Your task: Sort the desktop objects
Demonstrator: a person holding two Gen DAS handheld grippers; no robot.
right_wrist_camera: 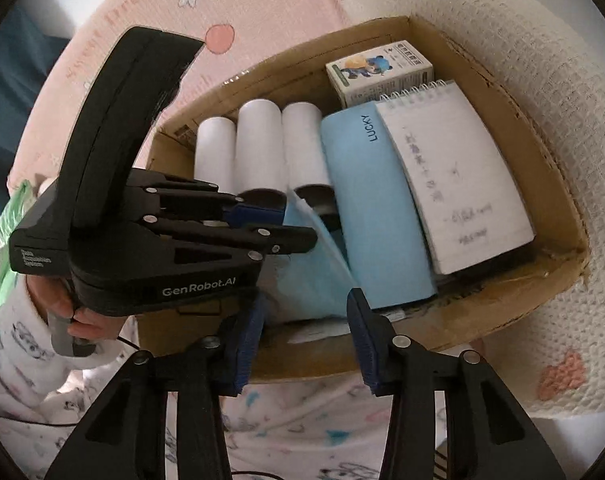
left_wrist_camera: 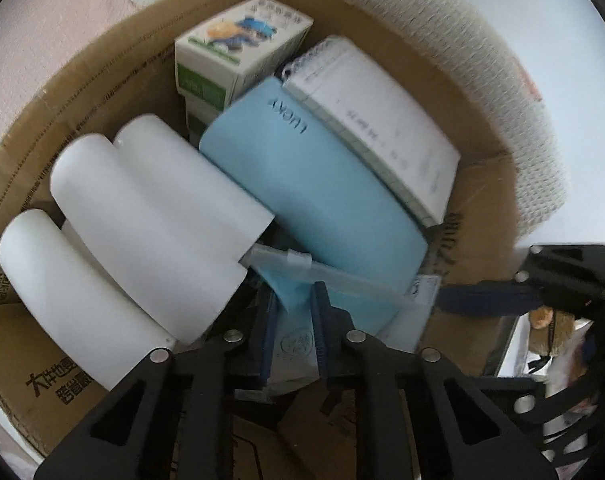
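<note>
A cardboard box point(right_wrist_camera: 502, 312) holds three white rolls point(right_wrist_camera: 258, 148), a light blue "LUCKY" case point(right_wrist_camera: 374, 208), a spiral notepad point(right_wrist_camera: 458, 176) and a small printed carton point(right_wrist_camera: 378, 72). My left gripper point(left_wrist_camera: 294, 312) is inside the box, shut on a clear zip bag of blue masks point(left_wrist_camera: 294, 340); it also shows in the right wrist view point(right_wrist_camera: 262, 212), holding the bag point(right_wrist_camera: 310, 272) at the box's near side. My right gripper point(right_wrist_camera: 302, 328) is open and empty just outside the box's near wall. The same rolls point(left_wrist_camera: 150, 216), case point(left_wrist_camera: 314, 196), notepad point(left_wrist_camera: 378, 128) and carton point(left_wrist_camera: 238, 48) show in the left wrist view.
The box sits on a white knitted blanket point(right_wrist_camera: 542, 100) and pink patterned bedding point(right_wrist_camera: 150, 20). A green packet point(right_wrist_camera: 10, 248) lies at the far left. The right gripper's fingertip point(left_wrist_camera: 490, 300) shows at the box's right side in the left wrist view.
</note>
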